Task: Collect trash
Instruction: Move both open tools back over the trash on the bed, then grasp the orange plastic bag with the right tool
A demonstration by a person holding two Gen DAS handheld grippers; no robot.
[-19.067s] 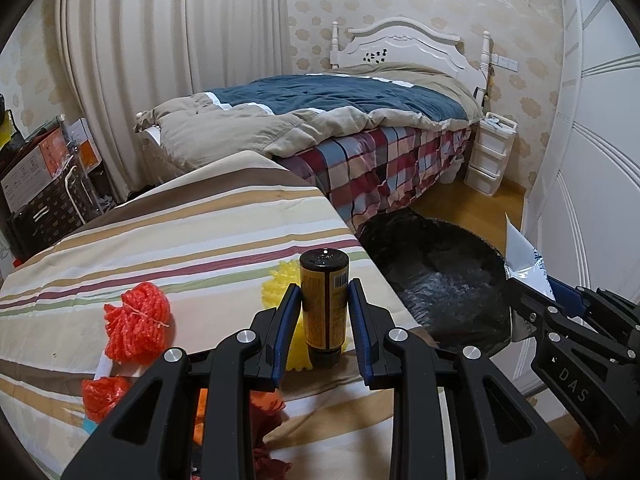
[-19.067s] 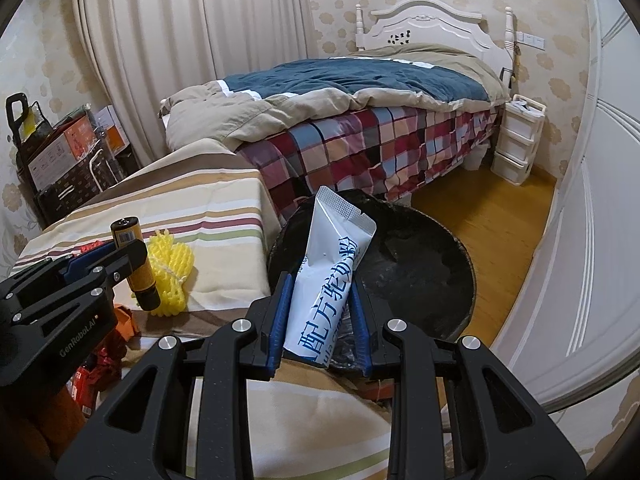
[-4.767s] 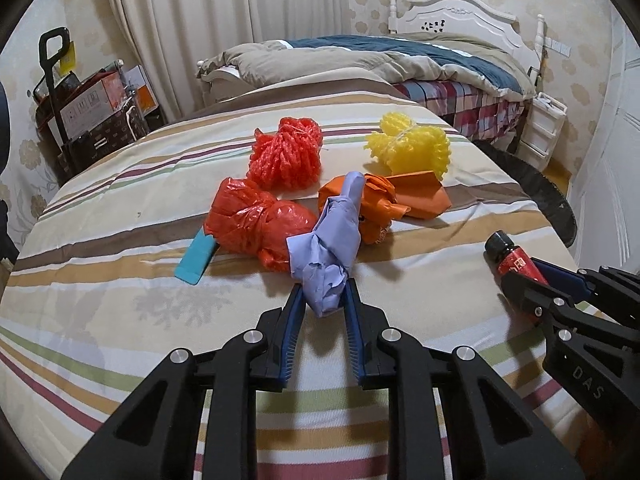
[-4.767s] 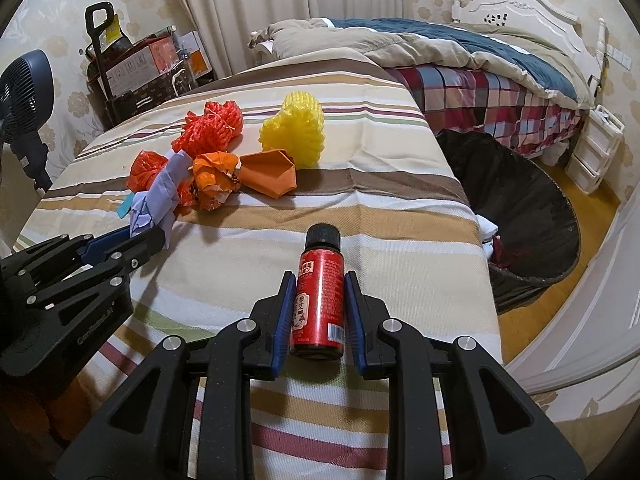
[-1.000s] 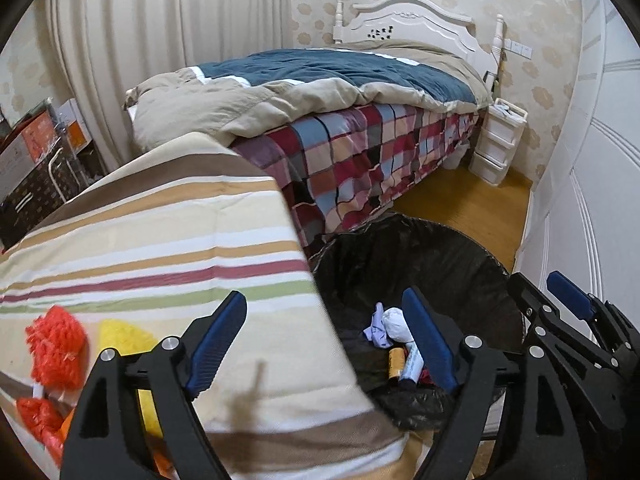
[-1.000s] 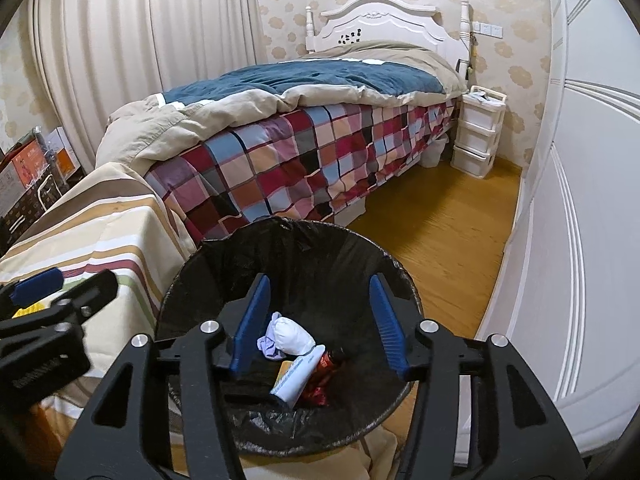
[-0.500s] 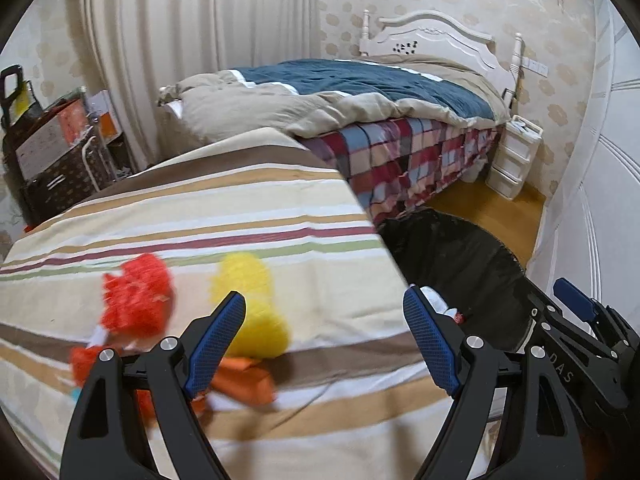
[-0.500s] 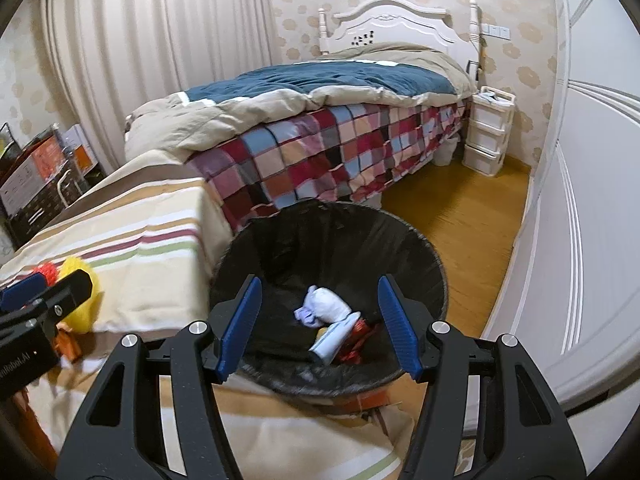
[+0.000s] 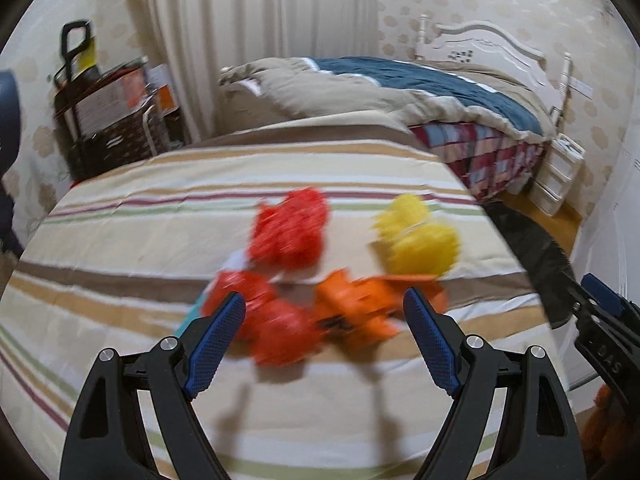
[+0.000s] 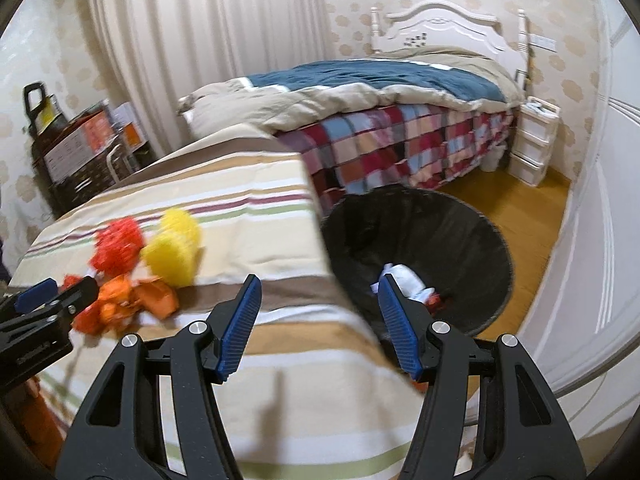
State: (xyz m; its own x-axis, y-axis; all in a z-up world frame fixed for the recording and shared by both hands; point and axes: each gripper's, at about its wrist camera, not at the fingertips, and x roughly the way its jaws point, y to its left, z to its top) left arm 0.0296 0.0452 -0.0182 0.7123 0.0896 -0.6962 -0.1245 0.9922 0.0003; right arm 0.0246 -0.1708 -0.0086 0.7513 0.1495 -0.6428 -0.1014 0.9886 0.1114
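Left tool [image 9: 324,316]: jaws apart, nothing held, aimed at table [image 9: 120,240] trash.
Right tool [image 10: 320,316]: jaws apart, nothing held.
Trash bin [image 10: 472,216], beside table: several items deposited.
Left on table: red foam net [image 9: 290,230], yellow foam net [image 9: 420,236], red bag [image 9: 268,320], orange wrapper [image 9: 360,308].
Task judged partly done.

I see a desk [image 9: 168,208] under a striped cloth filling the centre of the frame. Behind it, in the upper right, stands a bed [image 10: 400,80] with a blue-and-beige quilt, a checked blanket hanging down its side and a white headboard [image 10: 436,24]. A white drawer unit [image 10: 534,142] sits at the right edge, pale curtains [image 10: 208,40] hang top centre, and a cart of boxes [image 9: 108,116] stands at the left.
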